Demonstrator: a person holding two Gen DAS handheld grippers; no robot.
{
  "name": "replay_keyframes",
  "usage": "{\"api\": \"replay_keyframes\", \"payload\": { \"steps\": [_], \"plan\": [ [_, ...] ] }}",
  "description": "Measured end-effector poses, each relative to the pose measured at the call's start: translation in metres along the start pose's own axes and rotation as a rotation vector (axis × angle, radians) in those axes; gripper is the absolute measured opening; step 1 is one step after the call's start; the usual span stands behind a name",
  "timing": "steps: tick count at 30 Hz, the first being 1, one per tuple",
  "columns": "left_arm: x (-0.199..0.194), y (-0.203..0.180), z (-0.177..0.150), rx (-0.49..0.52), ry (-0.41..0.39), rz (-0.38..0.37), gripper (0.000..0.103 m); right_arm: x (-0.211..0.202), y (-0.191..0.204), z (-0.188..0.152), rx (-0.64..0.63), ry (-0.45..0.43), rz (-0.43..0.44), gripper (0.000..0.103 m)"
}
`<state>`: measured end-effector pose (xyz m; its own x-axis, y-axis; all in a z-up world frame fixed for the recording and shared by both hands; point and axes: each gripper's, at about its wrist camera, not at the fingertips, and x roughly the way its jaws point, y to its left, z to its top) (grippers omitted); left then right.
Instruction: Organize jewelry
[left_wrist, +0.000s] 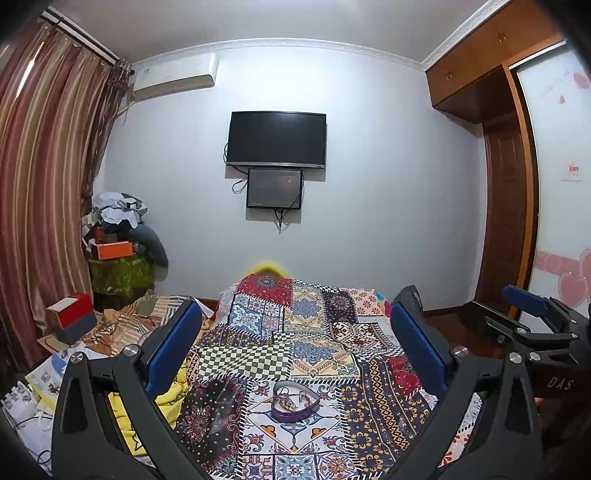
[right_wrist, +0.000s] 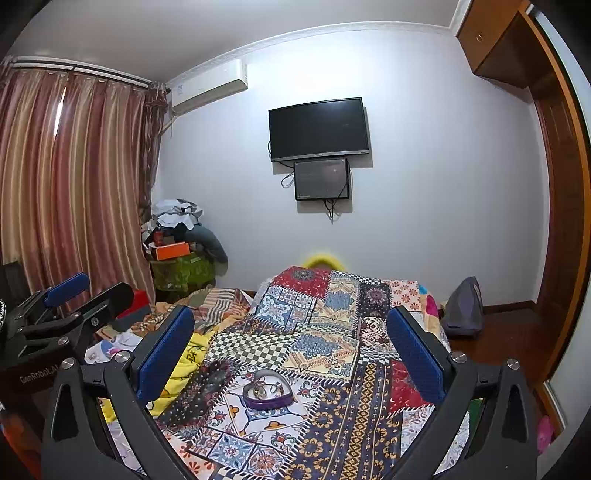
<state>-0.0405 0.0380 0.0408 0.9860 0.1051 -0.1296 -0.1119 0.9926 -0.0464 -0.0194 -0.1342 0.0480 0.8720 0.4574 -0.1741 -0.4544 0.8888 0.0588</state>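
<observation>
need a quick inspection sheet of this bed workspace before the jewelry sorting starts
surface: patchwork bedspread covering the bed, mostly bare.
job's things: purple heart-shaped box lying open on the bedspread, tangled jewelry inside; pieces too small to tell apart.
clutter: papers and rumpled bedding at the left; red box; piled heap in the corner.
grippers: left tongs open and empty; right tongs open and empty; both held above the box.
cables: loose wires under the wall TV.
surroundings: striped curtains, air conditioner, wooden wardrobe.
</observation>
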Motion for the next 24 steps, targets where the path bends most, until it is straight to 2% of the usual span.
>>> {"api": "replay_keyframes", "payload": {
  "steps": [24],
  "plan": [
    [0.012, 0.003, -0.004, -0.006, 0.04, -0.02, 0.103, 0.008, -0.007, -0.002, 0.025, 0.027, 0.0, 0.103]
  ]
}}
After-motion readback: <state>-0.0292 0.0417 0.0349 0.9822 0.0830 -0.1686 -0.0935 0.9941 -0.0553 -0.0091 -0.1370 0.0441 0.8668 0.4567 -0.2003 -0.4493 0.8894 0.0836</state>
